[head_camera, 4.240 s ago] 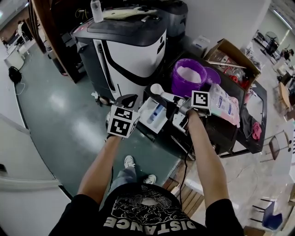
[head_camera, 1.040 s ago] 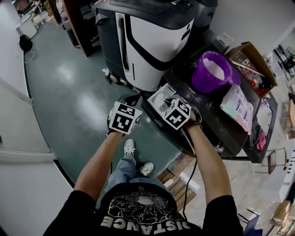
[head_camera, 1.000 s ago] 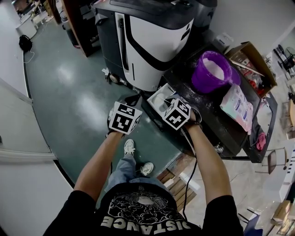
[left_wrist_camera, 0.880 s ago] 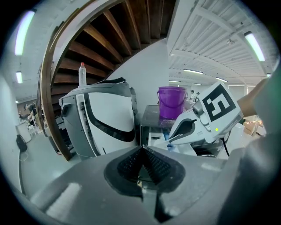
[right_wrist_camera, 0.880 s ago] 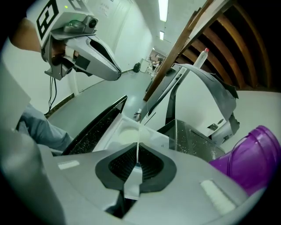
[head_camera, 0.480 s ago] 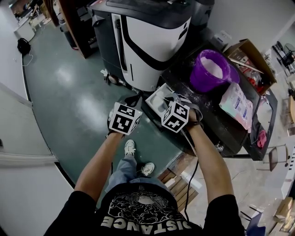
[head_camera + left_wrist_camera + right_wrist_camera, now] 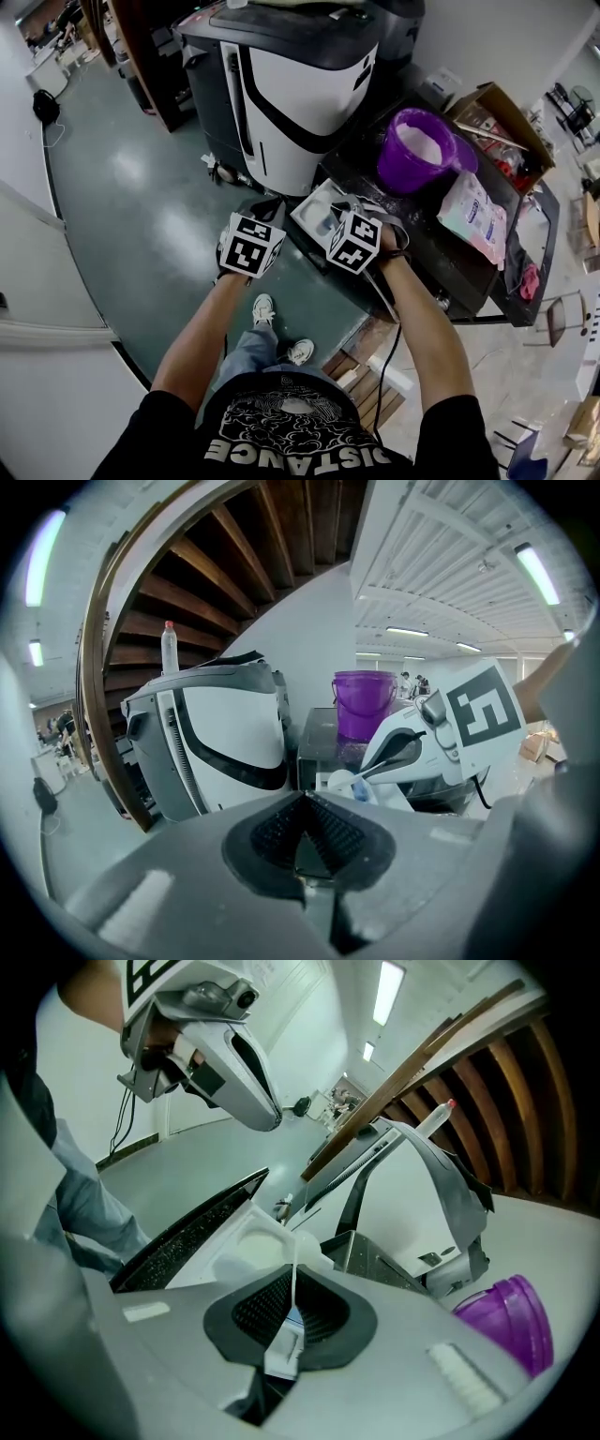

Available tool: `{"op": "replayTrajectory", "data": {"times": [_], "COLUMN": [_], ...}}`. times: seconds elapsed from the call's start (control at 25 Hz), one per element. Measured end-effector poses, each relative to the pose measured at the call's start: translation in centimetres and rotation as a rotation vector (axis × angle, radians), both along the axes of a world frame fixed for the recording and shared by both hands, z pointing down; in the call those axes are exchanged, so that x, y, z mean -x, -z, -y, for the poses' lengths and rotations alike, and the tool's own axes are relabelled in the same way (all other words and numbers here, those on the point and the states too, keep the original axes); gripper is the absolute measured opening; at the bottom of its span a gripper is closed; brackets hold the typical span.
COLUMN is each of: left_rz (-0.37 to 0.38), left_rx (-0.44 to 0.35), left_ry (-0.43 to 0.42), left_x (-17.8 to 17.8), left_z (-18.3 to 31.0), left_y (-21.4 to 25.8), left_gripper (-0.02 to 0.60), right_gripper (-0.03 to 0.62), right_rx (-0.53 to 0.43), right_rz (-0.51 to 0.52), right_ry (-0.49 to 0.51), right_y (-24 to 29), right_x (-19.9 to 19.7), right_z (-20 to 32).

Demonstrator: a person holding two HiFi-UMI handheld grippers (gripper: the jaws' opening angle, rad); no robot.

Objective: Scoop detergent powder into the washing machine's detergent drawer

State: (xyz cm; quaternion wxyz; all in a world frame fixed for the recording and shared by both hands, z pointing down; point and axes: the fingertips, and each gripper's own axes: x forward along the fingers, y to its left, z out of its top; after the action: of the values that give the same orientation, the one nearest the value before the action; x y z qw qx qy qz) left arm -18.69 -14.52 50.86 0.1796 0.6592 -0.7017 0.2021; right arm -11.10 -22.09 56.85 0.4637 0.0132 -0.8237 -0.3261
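The white detergent drawer (image 7: 317,208) lies on the front corner of a dark table (image 7: 441,258), beside the washing machine (image 7: 291,84). My right gripper (image 7: 337,219) is shut on the thin handle of a white scoop (image 7: 292,1283). The scoop is turned on edge over the drawer (image 7: 234,1246). From the left gripper view the scoop bowl (image 7: 341,782) hangs just above the drawer. A purple bucket (image 7: 414,150) with white powder in it stands further back. My left gripper (image 7: 266,206) hovers left of the drawer over the floor, jaws shut on nothing.
A detergent bag (image 7: 473,216) lies on the table right of the bucket, and an open cardboard box (image 7: 495,117) sits behind it. A plastic bottle (image 7: 169,647) stands on the washing machine. Green floor (image 7: 141,216) spreads to the left.
Four seconds ago the scoop was held level near the bucket; now it is down over the drawer and tipped on edge. Over the last second both grippers barely moved.
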Motion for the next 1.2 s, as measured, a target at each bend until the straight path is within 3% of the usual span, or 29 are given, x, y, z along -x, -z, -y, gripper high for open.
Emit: {"op": "replayTrajectory", "data": {"times": [0.24,0.68,0.96,1.2], "left_rz": [0.015,0.03,0.034,0.023], "left_rx": [-0.007,-0.048,-0.072,-0.127], "left_ry": [-0.012,-0.057,-0.127,-0.224], "left_x": [-0.1,-1.3,-2.0,-3.5], "left_z": [0.4,2.0,3.9,6.5], "left_y": [1.5,4.6,6.5,9.0], "left_gripper": [0.0,0.0,0.0,0.0], "right_gripper": [0.037,0.037,0.037,0.037], "right_rx": [0.119,0.353,0.449,0.453], "right_rz": [0.086,0.34,0.523,0.7], "right_ry": [-0.092,-0.318,-0.485,-0.642], "right_y": [2.0,7.6,11.0,14.6], "right_x": [0.0,-0.9,-3.4,-6.7], "right_z": [0.0,1.0,2.4,3.8]}}
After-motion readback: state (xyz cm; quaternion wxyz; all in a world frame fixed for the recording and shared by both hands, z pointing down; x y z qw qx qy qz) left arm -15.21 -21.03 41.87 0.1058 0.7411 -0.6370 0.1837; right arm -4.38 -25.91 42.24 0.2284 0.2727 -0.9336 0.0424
